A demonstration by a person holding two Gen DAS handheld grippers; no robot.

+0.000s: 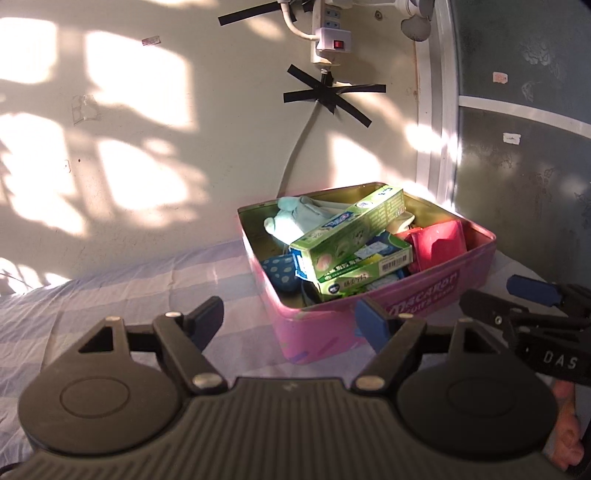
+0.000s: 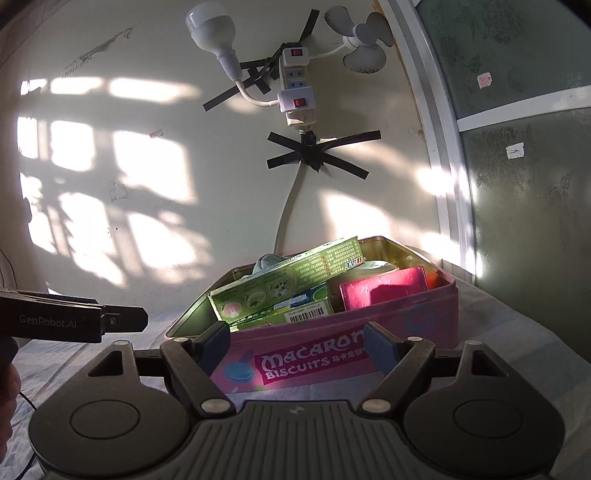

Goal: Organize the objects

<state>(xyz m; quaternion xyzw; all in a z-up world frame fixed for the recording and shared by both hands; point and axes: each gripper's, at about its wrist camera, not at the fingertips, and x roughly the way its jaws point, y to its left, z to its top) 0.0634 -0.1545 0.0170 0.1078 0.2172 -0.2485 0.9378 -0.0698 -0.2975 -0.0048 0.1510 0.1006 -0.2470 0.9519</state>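
We're over a bed w/ a blue-and-white checked sheet (image 1: pixel 155 280), pushed up against a cream wall (image 1: pixel 147 122) dappled w/ sunlight. A frosted window (image 2: pixel 524 155) fills the right side.

The pink biscuit tin (image 2: pixel 332 354) sits on the sheet near the wall, lid off, packed full. On top lies a long green toothpaste box (image 1: pixel 354 236), tilted, its far end up over the rim; a 2nd green box (image 1: pixel 373 269) sits under it. A pink-red wallet (image 2: pixel 384 288) lies at the right end, a pale blue sock (image 1: pixel 295 218) at the back, and a blue dotted item (image 1: pixel 280 273) at the front-left corner.

On the wall above, a white power strip (image 2: pixel 295 88) is taped up w/ black tape (image 2: pixel 321 151); a bulb (image 2: pixel 214 26) and small fan (image 2: pixel 362 44) plug into it.

Our left gripper (image 1: pixel 290 321) is spread wide, nothing between the fingers, near the tin's front-left corner. Our right gripper (image 2: pixel 299 347) is likewise spread, empty, just before the tin's front wall.
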